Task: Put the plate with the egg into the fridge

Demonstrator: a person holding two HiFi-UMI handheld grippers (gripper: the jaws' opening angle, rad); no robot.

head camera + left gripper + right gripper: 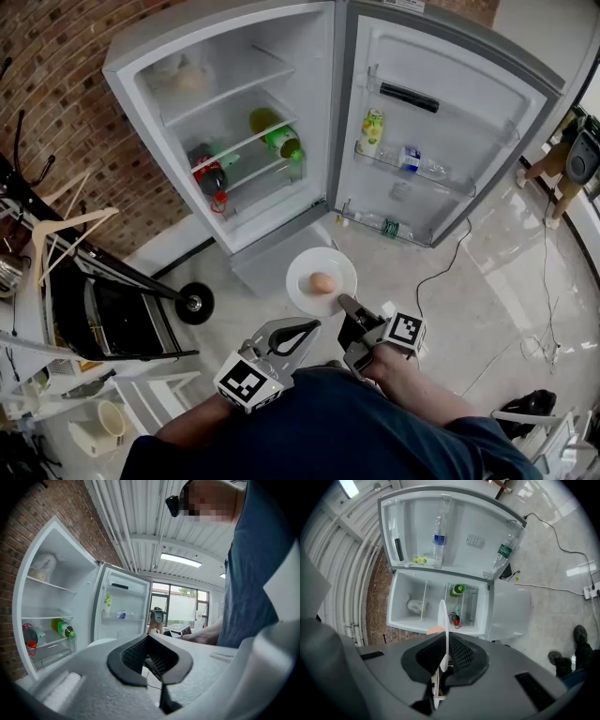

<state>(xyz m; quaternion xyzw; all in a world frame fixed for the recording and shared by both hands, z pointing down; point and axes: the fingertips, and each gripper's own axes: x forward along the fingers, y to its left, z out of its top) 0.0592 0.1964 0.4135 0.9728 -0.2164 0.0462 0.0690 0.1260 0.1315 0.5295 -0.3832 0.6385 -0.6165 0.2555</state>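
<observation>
Head view: my right gripper is clenched on the near rim of the plate, with the egg on it, held above the floor in front of the open fridge. So pickup is done, but the plate is not inside yet. Left gripper view: left gripper is closed on nothing, idle. Right gripper view: plate is edge-on between the pads and the shelves are straight ahead; what's left is to reach in, set it down and let go.

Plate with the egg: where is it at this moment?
Head view, centre: the plate, with the egg on it, is held by its near rim in the right tongs, just in front of the open fridge.
</observation>
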